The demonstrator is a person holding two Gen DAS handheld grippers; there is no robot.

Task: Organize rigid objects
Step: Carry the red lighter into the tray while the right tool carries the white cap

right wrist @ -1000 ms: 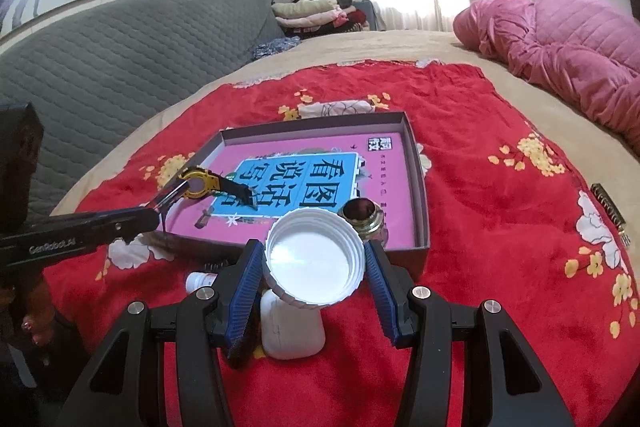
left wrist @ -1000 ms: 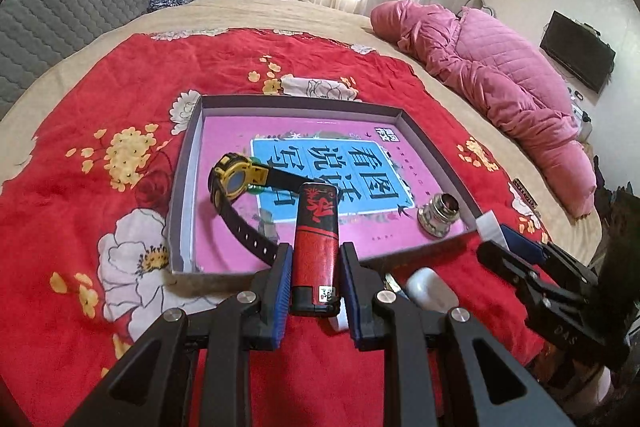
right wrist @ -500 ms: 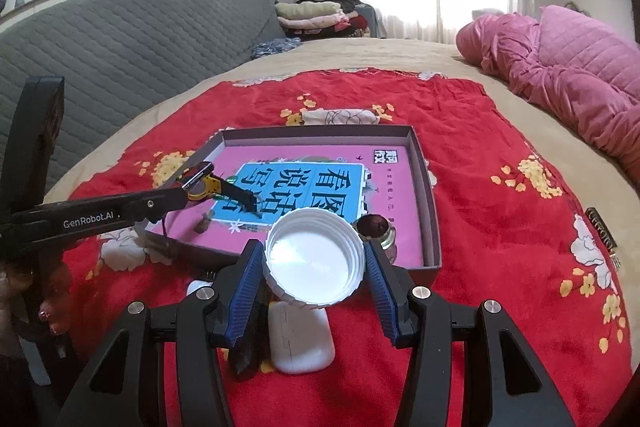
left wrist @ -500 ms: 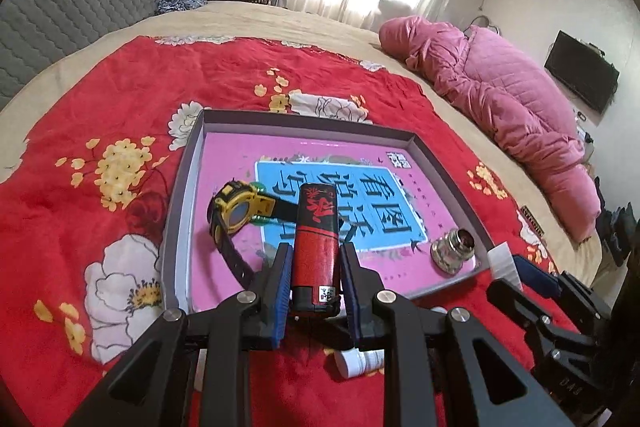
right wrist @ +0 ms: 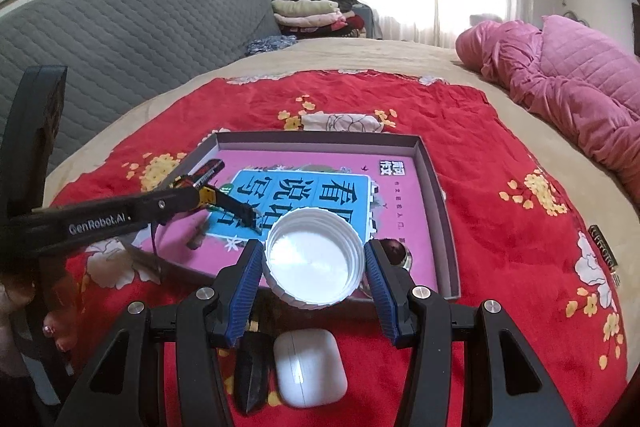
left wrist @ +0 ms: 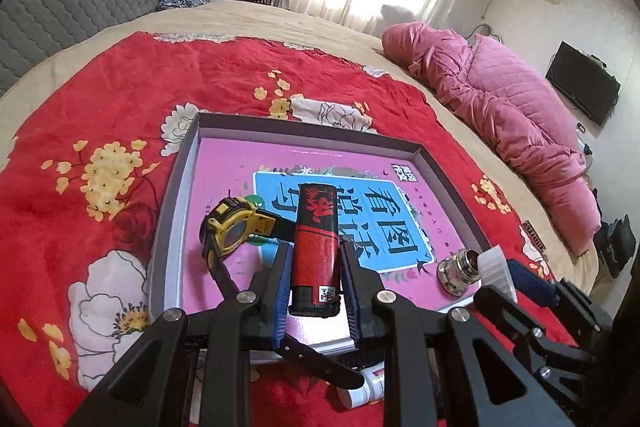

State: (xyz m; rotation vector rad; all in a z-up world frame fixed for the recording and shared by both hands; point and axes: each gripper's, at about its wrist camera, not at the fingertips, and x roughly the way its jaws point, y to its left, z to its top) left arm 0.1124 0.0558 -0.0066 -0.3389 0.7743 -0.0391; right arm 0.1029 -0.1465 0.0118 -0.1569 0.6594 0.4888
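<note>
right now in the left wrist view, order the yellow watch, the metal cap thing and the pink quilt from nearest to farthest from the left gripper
1. Yellow watch: in the tray, just left of the left gripper, which holds the red lighter.
2. Metal cap: at the tray's near right corner, farther off.
3. Pink quilt: bunched on the bed, far right.
</note>
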